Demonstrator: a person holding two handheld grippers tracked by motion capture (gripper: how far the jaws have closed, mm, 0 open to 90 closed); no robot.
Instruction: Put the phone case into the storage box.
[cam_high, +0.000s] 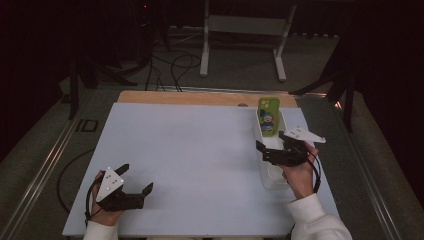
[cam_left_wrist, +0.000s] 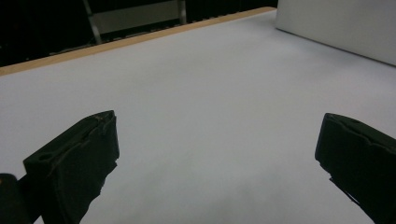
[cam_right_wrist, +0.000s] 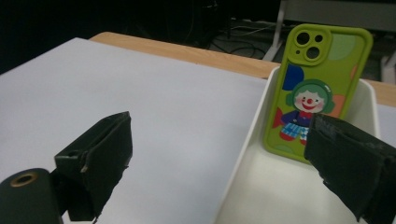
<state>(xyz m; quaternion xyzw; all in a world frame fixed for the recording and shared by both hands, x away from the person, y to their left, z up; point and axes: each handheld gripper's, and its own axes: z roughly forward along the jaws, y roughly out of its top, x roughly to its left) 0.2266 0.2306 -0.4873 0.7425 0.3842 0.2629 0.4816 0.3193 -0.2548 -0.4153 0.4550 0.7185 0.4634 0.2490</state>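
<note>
A green phone (cam_high: 268, 116) with a clown picture on its case leans upright against the far end of a narrow white bin (cam_high: 270, 177) at the table's right side. In the right gripper view the phone (cam_right_wrist: 317, 88) stands inside the bin (cam_right_wrist: 252, 154), back facing me. My right gripper (cam_high: 273, 143) hovers open over the bin's middle, nothing between its jaws, and its near view shows the right gripper (cam_right_wrist: 219, 163) straddling the bin's left wall. My left gripper (cam_high: 135, 179) rests open at the table's near left corner, and the left gripper (cam_left_wrist: 215, 158) looks over bare white surface.
The white tabletop (cam_high: 190, 160) has a wooden strip (cam_high: 200, 98) along its far edge. Beyond it stand white frame legs (cam_high: 240, 30) and cables (cam_high: 170, 70) on the floor. The bin's side wall (cam_left_wrist: 336, 25) appears at the upper right of the left gripper view.
</note>
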